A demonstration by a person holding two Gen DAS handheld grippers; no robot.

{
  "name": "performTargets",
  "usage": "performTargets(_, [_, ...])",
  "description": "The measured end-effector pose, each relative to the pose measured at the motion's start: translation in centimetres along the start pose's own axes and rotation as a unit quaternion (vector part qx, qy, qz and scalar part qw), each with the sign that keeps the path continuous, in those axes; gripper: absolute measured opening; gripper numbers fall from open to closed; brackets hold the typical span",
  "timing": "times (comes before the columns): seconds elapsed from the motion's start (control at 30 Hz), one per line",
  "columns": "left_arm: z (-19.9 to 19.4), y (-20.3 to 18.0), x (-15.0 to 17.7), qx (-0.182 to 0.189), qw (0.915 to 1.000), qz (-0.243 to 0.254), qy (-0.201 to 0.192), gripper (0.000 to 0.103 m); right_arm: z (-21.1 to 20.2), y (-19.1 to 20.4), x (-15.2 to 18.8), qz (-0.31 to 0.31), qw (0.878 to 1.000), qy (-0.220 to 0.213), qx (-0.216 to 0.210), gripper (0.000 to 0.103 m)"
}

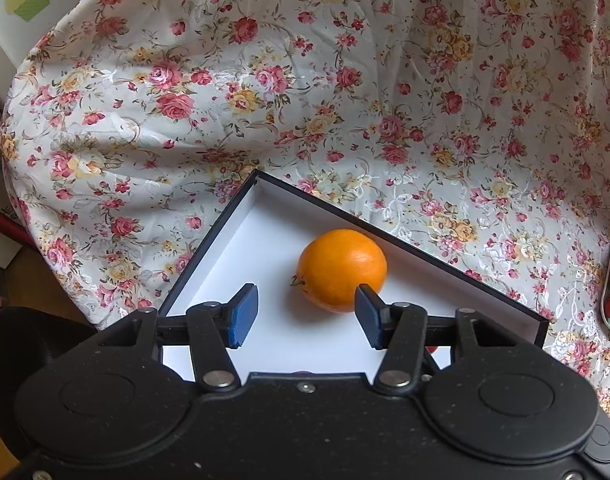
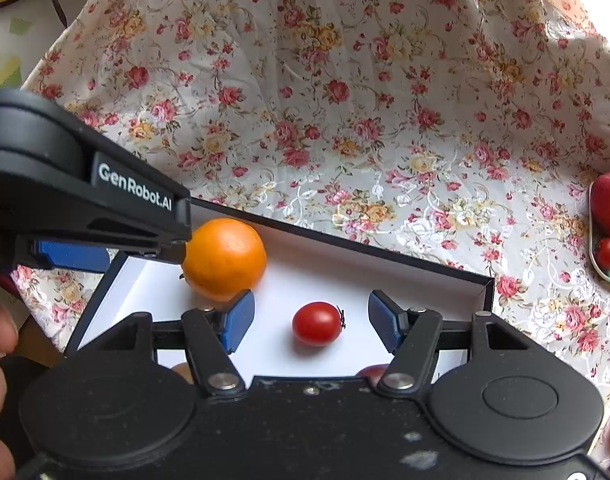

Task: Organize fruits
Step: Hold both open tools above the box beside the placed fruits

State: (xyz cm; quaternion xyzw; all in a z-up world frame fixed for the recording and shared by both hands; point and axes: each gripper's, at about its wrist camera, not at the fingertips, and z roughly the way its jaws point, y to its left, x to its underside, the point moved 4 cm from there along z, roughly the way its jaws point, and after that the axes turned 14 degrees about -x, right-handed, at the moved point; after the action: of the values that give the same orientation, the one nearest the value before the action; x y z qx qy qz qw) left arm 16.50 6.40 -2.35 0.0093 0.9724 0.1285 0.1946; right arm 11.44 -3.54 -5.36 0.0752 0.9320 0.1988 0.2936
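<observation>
White card lines a shallow dark-edged box (image 1: 273, 240) on a floral tablecloth (image 1: 345, 100). From the left wrist, an orange (image 1: 342, 270) lies inside it, and the left gripper (image 1: 306, 318) hangs just before the fruit, blue fingers spread apart.

From the right wrist, "GenRobot.AI" reads on the left gripper's (image 2: 105, 248) side beside the orange (image 2: 224, 258). A cherry tomato (image 2: 317, 323) lies in the box (image 2: 425, 280) between the right gripper's (image 2: 311, 322) parted fingers, untouched. A tray (image 2: 597, 268) at the right edge holds an apple (image 2: 609, 204) and another small tomato (image 2: 607, 253).
</observation>
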Motion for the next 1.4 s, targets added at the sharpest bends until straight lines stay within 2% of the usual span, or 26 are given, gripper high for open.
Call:
performTargets(0.3, [0.9,-0.8,0.6,0.017,0.999,0.019,0.037,0.059,0.2,-1.2,0.5,0.014,1.0,0.008,0.009,0.067])
performTargets(0.8, [0.8,-1.6,0.8,0.013,0.9983,0.044,0.035,0.059,0.5,-1.9,0.4,0.027,1.0,0.012,0.01,0.067])
performTargets(1.03, [1.0,-1.8,0.9,0.033,0.9972,0.043,0.051,0.059,0.6,-1.9,0.5,0.03,0.999,0.015,0.006,0.067])
performTargets(1.4, [0.9,-1.9,0.9,0.034,0.9971,0.044,0.052,0.059,0.2,-2.9,0.0,0.047,0.999,0.005,0.011,0.067])
